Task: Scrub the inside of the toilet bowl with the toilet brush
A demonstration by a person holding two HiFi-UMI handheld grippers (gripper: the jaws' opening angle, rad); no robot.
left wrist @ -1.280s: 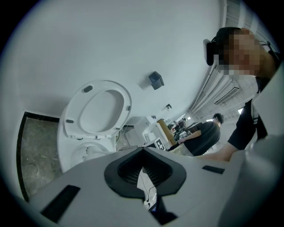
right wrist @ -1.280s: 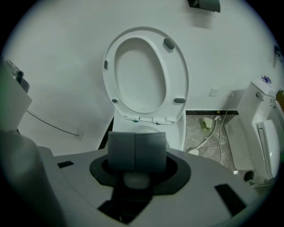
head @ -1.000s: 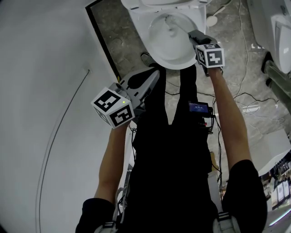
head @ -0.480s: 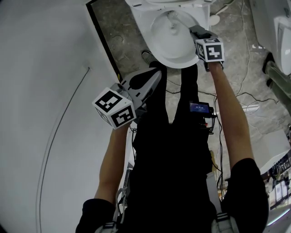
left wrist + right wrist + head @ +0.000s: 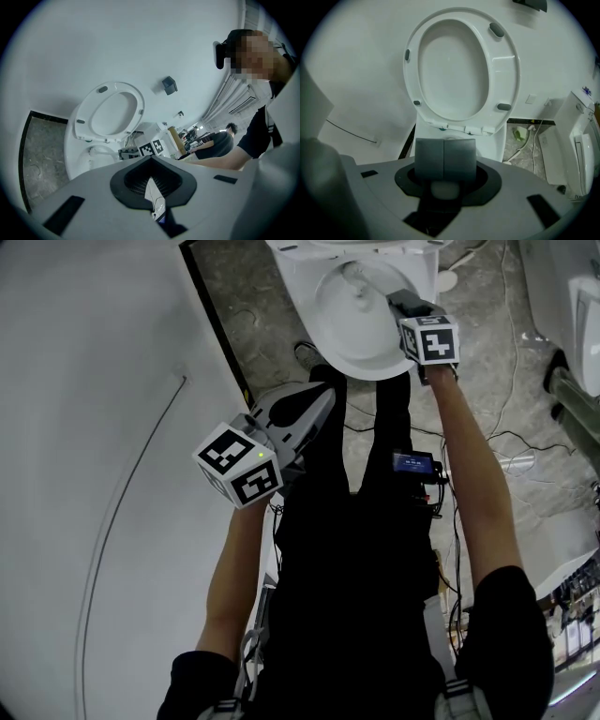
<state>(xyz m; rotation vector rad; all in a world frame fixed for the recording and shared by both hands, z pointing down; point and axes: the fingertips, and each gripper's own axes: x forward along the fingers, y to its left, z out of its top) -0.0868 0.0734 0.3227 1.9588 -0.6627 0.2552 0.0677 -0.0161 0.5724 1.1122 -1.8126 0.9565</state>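
1. White toilet bowl point(image 5: 361, 367) sits open at the top of the head view, with its seat point(image 5: 454, 70) raised upright against the wall point(image 5: 94, 427). The wall runs close along the bowl's left side, with a black skirting strip point(image 5: 214, 324) at its foot. Open floor lies to the bowl's right.
2. The right gripper point(image 5: 445, 157) reaches to the bowl's near right rim on an outstretched arm. Its marker cube point(image 5: 431, 340) sits just beside that rim.
3. Its jaws are pressed together on the toilet brush point(image 5: 366, 287). In the right gripper view the two grey pads point(image 5: 429, 159) meet, and a pale rounded part of the handle shows just below them. In the head view the handle slants from the jaws down into the bowl, toward the back left.
4. The left gripper point(image 5: 317, 397) is held well apart from the bowl, beside the person's legs and near the wall. Its jaws are drawn in to a thin slit with nothing between them, and they point toward the toilet.
5. The floor point(image 5: 253, 296) is grey marbled stone, with thin cables point(image 5: 506, 442) trailing across it on the right.
6. Another white fixture point(image 5: 581, 296) stands at the far right edge, well apart from the toilet.
7. The left gripper view shows a second person point(image 5: 220, 143) in dark clothes, far off in a brighter space.
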